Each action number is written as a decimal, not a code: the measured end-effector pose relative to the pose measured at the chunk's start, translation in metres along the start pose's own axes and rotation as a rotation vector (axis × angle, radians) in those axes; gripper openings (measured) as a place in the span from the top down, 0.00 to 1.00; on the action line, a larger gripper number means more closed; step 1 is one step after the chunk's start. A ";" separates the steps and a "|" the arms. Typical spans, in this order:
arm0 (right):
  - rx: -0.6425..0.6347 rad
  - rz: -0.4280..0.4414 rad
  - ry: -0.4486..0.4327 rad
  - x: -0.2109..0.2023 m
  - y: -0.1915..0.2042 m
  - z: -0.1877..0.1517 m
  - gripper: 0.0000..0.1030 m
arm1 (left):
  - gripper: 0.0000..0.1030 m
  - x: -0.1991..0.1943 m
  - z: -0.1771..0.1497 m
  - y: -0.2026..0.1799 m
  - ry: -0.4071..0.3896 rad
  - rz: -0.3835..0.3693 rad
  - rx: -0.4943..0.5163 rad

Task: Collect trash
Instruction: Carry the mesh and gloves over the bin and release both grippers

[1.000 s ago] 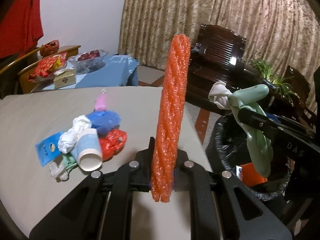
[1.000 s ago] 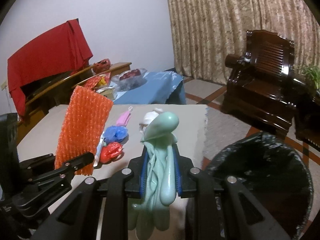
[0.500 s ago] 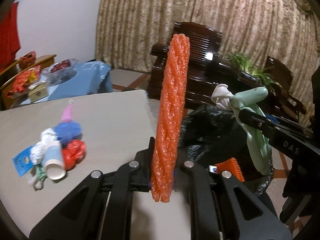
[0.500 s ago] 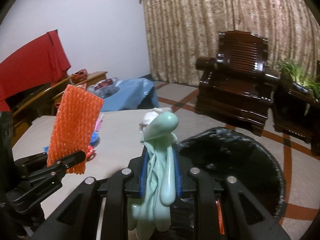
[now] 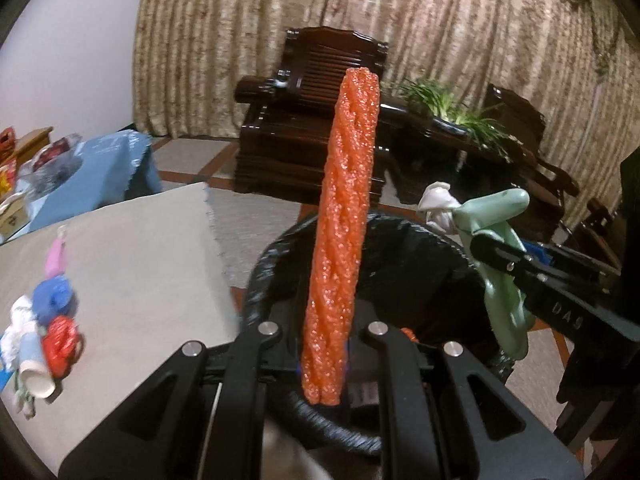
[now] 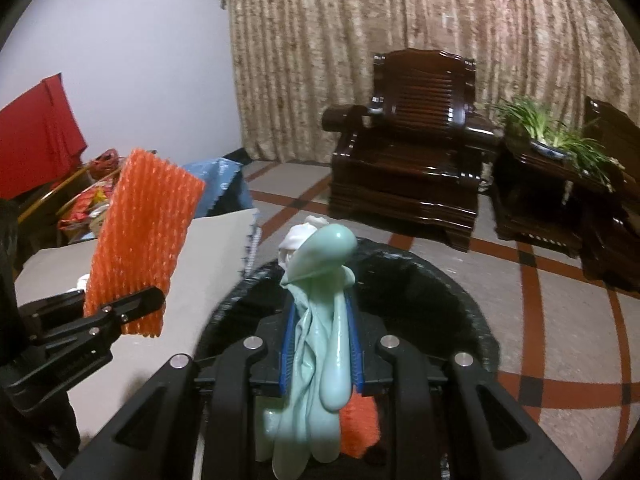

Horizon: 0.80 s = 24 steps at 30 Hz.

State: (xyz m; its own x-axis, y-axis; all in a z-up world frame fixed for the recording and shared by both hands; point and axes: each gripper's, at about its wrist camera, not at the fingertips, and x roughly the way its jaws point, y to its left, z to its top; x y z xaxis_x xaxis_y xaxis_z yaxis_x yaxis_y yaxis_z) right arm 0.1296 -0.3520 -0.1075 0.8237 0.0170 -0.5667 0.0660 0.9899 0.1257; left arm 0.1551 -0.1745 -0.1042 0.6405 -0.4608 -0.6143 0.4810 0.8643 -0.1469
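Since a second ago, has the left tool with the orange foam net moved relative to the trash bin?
Yes. The left tool, shut on the orange foam net, has swung off the table to above the black-lined trash bin, which previously sat off to its right.

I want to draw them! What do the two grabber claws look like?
Both are black, built from flat linked bars joined by round silver pins. The right gripper has bright blue pads inside its fingers. The left gripper looks the same. White letters "DAS" mark the right one's side.
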 end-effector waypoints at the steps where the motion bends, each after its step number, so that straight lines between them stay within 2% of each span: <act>1: 0.003 -0.007 0.003 0.002 -0.005 -0.001 0.78 | 0.88 0.006 0.002 -0.006 0.007 -0.015 0.007; 2: 0.005 -0.015 0.008 0.004 -0.008 -0.001 0.78 | 0.87 0.011 0.003 -0.011 0.012 -0.025 0.014; 3: 0.008 -0.024 0.014 0.006 -0.011 -0.002 0.73 | 0.80 0.015 0.004 -0.015 0.015 -0.036 0.017; 4: 0.014 -0.040 0.021 0.007 -0.015 -0.004 0.68 | 0.67 0.021 0.005 -0.018 0.023 -0.064 0.015; 6: 0.020 -0.060 0.035 0.011 -0.023 -0.008 0.62 | 0.50 0.026 0.004 -0.020 0.027 -0.075 0.010; 7: 0.024 -0.066 0.033 0.010 -0.025 -0.009 0.55 | 0.49 0.028 0.003 -0.021 0.028 -0.076 0.010; 8: 0.027 -0.073 0.030 0.008 -0.027 -0.010 0.51 | 0.47 0.028 0.003 -0.021 0.031 -0.078 0.010; 10: 0.033 -0.083 0.020 0.004 -0.029 -0.011 0.32 | 0.36 0.027 -0.001 -0.017 0.032 -0.062 0.006; 11: 0.035 -0.088 0.014 0.003 -0.030 -0.011 0.25 | 0.34 0.024 -0.003 -0.015 0.031 -0.051 0.001; 12: 0.038 -0.094 0.003 0.000 -0.029 -0.011 0.13 | 0.30 0.022 -0.004 -0.012 0.032 -0.041 -0.003; 13: 0.040 -0.096 -0.003 -0.002 -0.028 -0.012 0.06 | 0.23 0.018 -0.005 -0.008 0.029 -0.029 -0.006; 18: 0.052 -0.066 0.000 -0.007 -0.015 -0.010 0.06 | 0.12 -0.007 -0.011 0.013 0.002 0.051 -0.027; 24: 0.030 -0.003 -0.008 -0.010 0.014 -0.007 0.06 | 0.11 -0.048 -0.021 0.055 -0.028 0.152 -0.082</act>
State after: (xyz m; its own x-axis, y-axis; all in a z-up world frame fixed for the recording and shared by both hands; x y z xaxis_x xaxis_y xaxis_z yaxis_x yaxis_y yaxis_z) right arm 0.1183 -0.3375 -0.1061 0.8278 0.0124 -0.5609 0.0856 0.9853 0.1481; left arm 0.1379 -0.1006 -0.0988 0.7190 -0.3284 -0.6126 0.3281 0.9373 -0.1174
